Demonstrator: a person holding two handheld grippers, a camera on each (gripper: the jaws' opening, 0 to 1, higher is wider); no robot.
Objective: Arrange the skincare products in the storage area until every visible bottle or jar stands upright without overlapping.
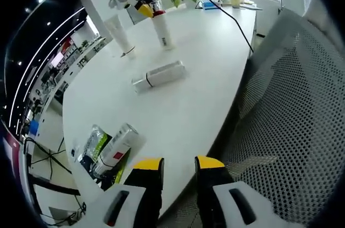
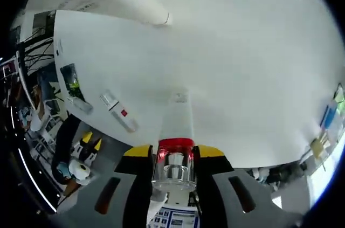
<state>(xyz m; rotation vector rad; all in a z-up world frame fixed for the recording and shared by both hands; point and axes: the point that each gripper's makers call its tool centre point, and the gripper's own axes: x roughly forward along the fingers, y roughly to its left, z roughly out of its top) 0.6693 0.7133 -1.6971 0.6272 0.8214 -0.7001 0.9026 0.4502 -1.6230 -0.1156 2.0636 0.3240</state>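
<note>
the right tool (image 2: 173,159) is clamped on the red-collared bottle (image 2: 176,131), which stands upright on the white tabletop (image 2: 242,66). the left tool (image 1: 179,167) is released at the tabletop edge, near a lying tube (image 1: 115,148); another bottle (image 1: 159,75) lies mid-tabletop.

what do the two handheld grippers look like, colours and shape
Both look alike: the left claw has two black jaws capped with yellow tips, rising from a pale grey body with dark oval slots. The right claw has the same yellow tips, black jaws and grey slotted body. In the left gripper view a black cable trails from it across the white table.
</note>
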